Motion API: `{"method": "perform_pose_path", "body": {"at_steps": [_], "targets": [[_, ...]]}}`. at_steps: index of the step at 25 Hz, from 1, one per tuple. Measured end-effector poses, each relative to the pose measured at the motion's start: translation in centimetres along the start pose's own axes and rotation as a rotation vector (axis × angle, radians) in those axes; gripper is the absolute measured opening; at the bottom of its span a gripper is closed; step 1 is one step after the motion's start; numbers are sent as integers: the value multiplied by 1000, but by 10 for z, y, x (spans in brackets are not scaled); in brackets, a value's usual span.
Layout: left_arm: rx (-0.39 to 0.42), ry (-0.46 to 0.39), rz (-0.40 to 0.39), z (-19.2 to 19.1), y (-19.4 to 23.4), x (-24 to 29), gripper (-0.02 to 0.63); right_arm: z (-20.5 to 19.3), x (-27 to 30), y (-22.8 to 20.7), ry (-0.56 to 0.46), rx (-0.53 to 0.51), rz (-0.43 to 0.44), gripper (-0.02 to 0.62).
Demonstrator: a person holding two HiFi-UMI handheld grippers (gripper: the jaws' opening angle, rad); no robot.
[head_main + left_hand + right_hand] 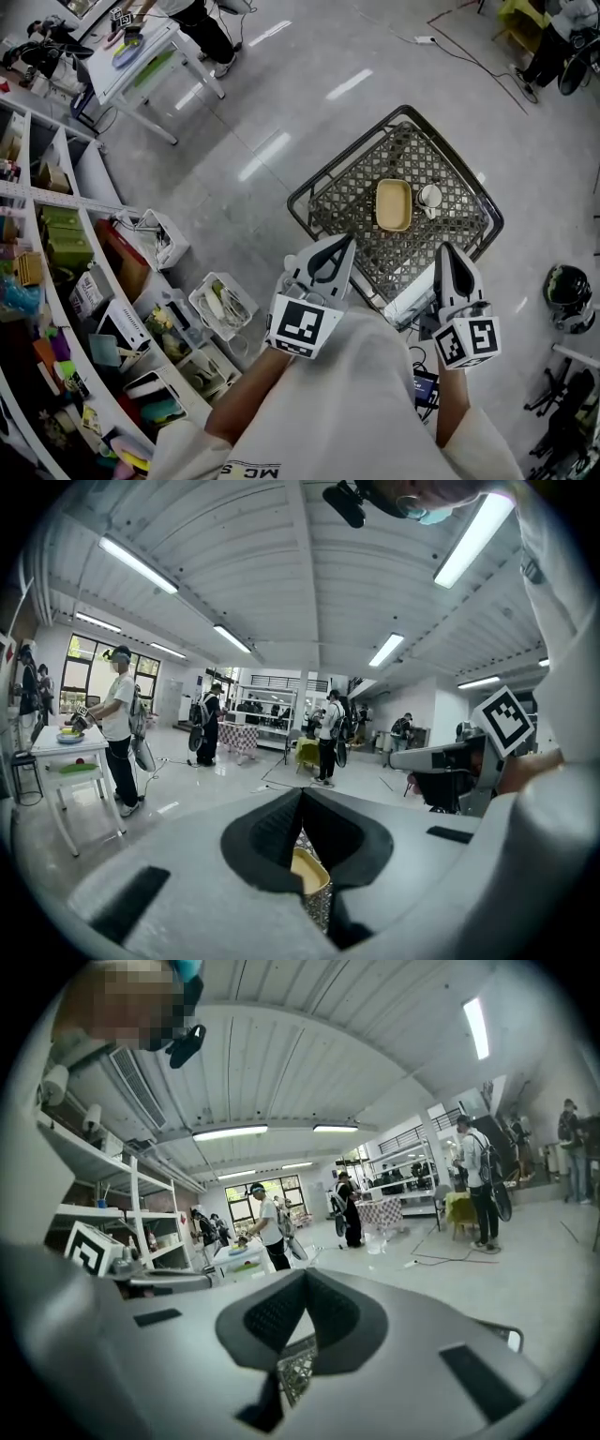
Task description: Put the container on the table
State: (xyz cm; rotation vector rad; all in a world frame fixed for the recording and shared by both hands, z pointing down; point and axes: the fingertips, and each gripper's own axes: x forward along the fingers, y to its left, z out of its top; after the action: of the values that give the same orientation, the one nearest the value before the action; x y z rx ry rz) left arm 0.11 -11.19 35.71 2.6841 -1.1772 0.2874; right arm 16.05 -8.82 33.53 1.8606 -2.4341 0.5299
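Observation:
A tan rectangular container (394,204) lies on a dark metal mesh table (417,150), with a white cup (429,198) just to its right. My left gripper (345,242) hovers over the table's near left edge, shut and holding nothing. My right gripper (447,249) is over the near right edge, also shut and empty. In the left gripper view the jaws meet at the tip of the left gripper (302,793), and the container (308,873) shows below them. In the right gripper view the right gripper (305,1275) is shut above the table's mesh (295,1372).
Curved shelves (56,281) packed with goods fill the left side, with wire baskets (222,305) on the floor beside them. A white table (141,66) with a person stands at the top left. A helmet (567,292) lies at the right, and a white box (409,298) sits by the mesh table's near edge.

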Motion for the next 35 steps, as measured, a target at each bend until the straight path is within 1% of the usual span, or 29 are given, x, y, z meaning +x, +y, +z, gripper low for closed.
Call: {"method": "perform_pose_path", "body": {"at_steps": [4, 6, 10, 17, 22, 27, 35], "targets": [[-6, -17, 18, 4, 3, -6, 23, 14, -7, 18, -32, -10, 32, 17], [-29, -27, 29, 9, 3, -8, 23, 13, -7, 25, -34, -21, 41, 17], [-42, -39, 37, 14, 3, -13, 23, 3, -4, 30, -39, -13, 50, 17], [6, -46, 30, 11, 6, -18, 23, -4, -3, 38, -19, -41, 66, 17], [10, -46, 16, 12, -1, -16, 23, -9, 0, 37, 5, -48, 87, 17], [11, -52, 16, 13, 1, -17, 23, -9, 9, 45, 11, -54, 113, 17], [9, -68, 17, 15, 0, -14, 23, -9, 9, 46, 11, -72, 117, 17]]}}
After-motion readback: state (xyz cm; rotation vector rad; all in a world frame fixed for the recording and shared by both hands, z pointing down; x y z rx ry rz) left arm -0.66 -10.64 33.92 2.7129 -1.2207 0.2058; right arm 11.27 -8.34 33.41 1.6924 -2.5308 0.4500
